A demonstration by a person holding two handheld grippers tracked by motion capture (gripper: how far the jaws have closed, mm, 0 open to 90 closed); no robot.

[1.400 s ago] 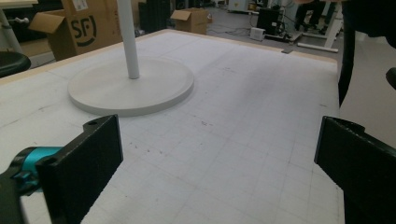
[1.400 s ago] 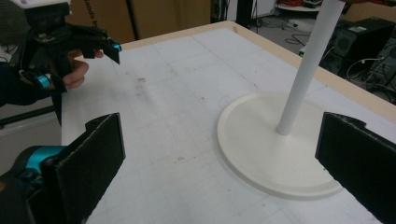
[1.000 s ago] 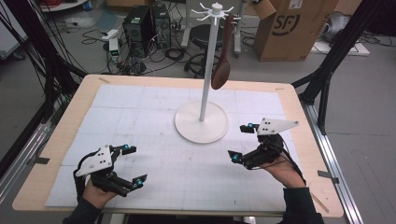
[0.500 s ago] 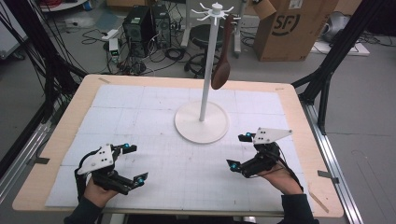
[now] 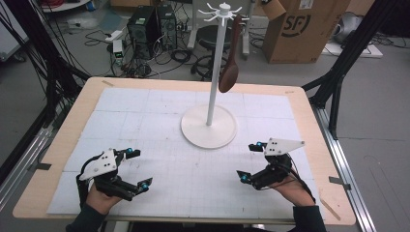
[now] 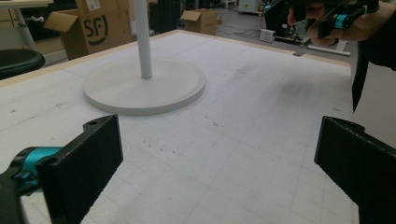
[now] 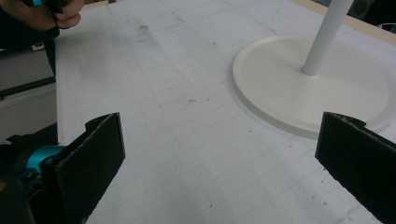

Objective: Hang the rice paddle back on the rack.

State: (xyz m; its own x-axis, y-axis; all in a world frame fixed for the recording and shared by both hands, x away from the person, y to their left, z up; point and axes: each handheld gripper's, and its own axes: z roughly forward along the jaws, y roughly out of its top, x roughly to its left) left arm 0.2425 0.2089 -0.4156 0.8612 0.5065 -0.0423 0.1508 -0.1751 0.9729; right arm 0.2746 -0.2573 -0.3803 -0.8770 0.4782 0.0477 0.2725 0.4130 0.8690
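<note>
A white stand (image 5: 209,126) with a round base and a tall pole stands mid-table; a brown wooden spoon (image 5: 230,72) hangs from a hook at its top. My left gripper (image 5: 136,167) is open near the front left of the table, nothing between its jaws. My right gripper (image 5: 250,162) is open at the front right, also with nothing in it. The stand's base (image 6: 144,86) lies ahead of the left gripper (image 6: 219,154). In the right gripper view the base (image 7: 317,88) sits beyond the open right gripper (image 7: 219,154).
A white gridded mat (image 5: 145,116) covers the wooden table (image 5: 77,111). Behind the table are a cardboard box (image 5: 295,29), computer gear (image 5: 145,24) and cables on the floor. Black frame legs (image 5: 338,82) rise at the right edge.
My right gripper has drawn back toward the table's front edge and a little to the right. The left gripper has barely moved.
</note>
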